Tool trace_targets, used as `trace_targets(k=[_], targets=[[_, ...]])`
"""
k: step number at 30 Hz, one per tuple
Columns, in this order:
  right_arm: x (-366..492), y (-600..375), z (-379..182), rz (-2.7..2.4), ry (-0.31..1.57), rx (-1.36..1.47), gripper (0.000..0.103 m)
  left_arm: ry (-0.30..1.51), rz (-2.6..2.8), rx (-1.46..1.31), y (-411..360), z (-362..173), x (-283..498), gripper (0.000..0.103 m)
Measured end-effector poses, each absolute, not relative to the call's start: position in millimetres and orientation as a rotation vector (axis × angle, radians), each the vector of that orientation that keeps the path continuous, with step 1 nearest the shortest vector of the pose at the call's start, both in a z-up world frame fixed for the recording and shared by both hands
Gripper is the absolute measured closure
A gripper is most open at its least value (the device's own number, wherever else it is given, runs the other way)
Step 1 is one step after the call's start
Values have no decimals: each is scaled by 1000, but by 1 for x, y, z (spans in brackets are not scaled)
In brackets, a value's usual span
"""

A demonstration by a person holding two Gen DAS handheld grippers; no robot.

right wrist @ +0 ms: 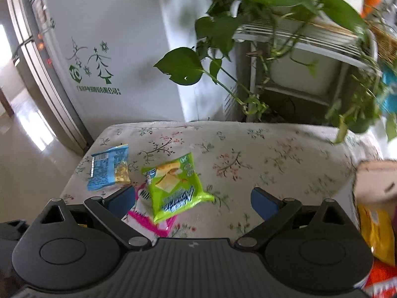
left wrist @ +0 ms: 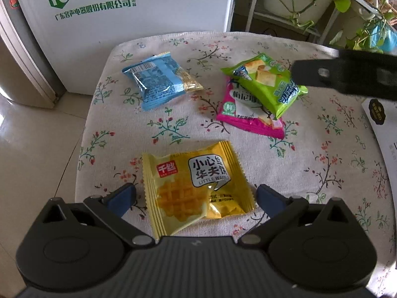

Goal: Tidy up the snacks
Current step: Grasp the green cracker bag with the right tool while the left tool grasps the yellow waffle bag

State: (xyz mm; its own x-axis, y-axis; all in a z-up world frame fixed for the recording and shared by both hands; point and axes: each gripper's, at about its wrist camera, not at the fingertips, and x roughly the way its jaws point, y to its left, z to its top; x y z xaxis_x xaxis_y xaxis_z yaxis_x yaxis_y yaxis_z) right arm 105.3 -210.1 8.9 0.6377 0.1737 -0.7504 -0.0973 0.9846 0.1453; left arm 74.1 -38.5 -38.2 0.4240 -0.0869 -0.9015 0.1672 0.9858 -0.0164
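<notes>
Yellow foil catches the eye first: a yellow waffle snack packet (left wrist: pixel 198 186) lies flat on the floral-print cloth of the table (left wrist: pixel 310 154), at about 6 o'clock in the left wrist view, right between the blue-padded fingers (left wrist: pixel 122 198) of the left gripper (left wrist: pixel 196 200). Those fingers stand wide apart, one on each side of the packet, and whether either pad touches the wrapper cannot be told.

At 11 o'clock from the waffle packet rests a blue plastic snack packet (left wrist: pixel 158 82), printed back side up, well apart from the others. At 1 o'clock a lime-green crinkly snack packet (left wrist: pixel 268 82) lies on top of a magenta snack packet (left wrist: pixel 245 114), covering its upper part. A black arm of the other tool (left wrist: pixel 347 74) reaches in from 3 o'clock, just beside the green packet in the view.

From the right wrist view, the right gripper (right wrist: pixel 196 202) hangs above the table with its fingers spread wide and nothing between them; the green and magenta pair sits toward its left finger at 9 o'clock. At 3 o'clock, at the frame edge, is a blurred brown cardboard box (right wrist: pixel 374 181) with yellow and orange wrappers (right wrist: pixel 377 233) below it.

Behind the table stand a white appliance with green printing (left wrist: pixel 124 12) and a trailing green-leaved plant on a white rack (right wrist: pixel 273 37).
</notes>
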Motion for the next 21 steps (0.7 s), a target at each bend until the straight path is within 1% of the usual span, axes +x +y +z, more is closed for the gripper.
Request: trace_targets(k=[13,15,17,18,21], targets=[[133,-184,-21,228,851,-21,2,1125,-160,80,-38,-35,74,0],[136,-185,-23,231,852,-16,6,1116,-157,73,-38,-35,74,1],[137,-186,-24,238,854,-9,12,1106,-148,64,-37,-35,75,1],[137,-186,-25,238,858,-10,14,1102,-143,61,-37,-35,76,1],[137,-187,-28,246,878,-5,28,1093,-117,59,-35,-37,78,1]])
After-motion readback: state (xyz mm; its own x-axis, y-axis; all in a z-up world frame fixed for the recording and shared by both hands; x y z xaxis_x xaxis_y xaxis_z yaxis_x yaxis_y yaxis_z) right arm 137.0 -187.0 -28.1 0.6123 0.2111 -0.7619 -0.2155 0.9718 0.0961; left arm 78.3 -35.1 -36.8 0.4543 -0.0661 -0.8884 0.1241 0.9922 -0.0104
